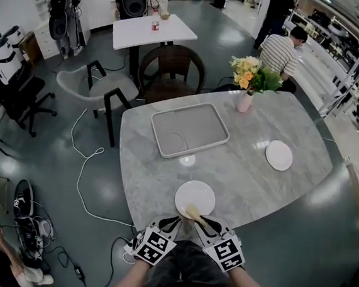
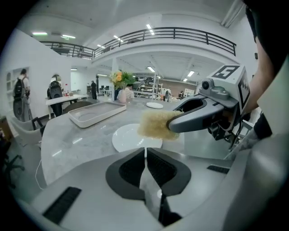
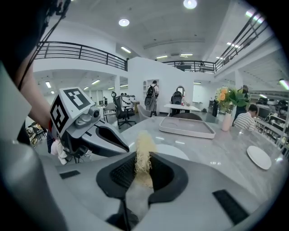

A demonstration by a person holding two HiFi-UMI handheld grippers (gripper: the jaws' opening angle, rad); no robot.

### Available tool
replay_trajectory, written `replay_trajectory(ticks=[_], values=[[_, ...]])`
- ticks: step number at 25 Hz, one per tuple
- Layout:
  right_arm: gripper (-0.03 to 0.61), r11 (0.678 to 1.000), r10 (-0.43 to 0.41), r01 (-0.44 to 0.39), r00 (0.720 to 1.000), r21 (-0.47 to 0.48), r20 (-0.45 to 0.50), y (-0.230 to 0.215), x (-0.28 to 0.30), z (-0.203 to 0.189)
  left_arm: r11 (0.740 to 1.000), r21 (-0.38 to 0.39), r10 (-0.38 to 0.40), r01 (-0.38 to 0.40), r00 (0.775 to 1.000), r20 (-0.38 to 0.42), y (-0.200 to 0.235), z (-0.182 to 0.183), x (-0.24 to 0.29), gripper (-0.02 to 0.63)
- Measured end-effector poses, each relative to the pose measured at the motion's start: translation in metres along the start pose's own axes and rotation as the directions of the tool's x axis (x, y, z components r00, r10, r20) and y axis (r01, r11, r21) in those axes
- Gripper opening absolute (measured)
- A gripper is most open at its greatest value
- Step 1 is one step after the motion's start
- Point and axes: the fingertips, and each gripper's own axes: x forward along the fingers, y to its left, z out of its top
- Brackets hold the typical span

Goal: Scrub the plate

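Round white plate [image 1: 195, 197] lies flat on the grey marble table [image 1: 245, 177], close to the near edge, right in front of the person. The right gripper [image 1: 204, 223] has its claw pinched on a yellow, stringy scrub pad [image 1: 193, 213], and the pad pokes out over the near part of the plate. I cannot tell if the pad touches the plate yet. The left gripper [image 1: 173, 222] is just beside the near left rim, with its claw closed tight and nothing in it. So nothing holds the plate down. That is the big worry, I think: if the pad rubs hard, the smooth plate could slide or spin on the smooth table, or slip off the near edge and fall. Pushing down on the rim could also make the far side pop up. The pad is soft and the claw grips only its back end, so it could bend or pull out. The two grippers are very near each other and could bump. The grey tray [image 1: 156, 137] and the flower vase [image 1: 245, 102] are well apart from all this.
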Motion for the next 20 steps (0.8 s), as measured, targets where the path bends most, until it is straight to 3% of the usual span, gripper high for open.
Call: replay_trajectory(ticks=[8, 20], values=[[0.074, 0.996, -0.044, 0.041, 0.998, 0.081, 0.045, -0.001, -0.023, 0.002, 0.987, -0.127, 0.114, -0.095, 0.983, 0.146, 0.006, 0.013, -0.031, 0.023], [0.074, 0.995, -0.066, 0.058, 0.993, 0.079, 0.101, 0.015, -0.037, 0.013, 0.980, -0.138, 0.170, -0.142, 0.960, 0.224, -0.005, 0.016, -0.066, 0.023]])
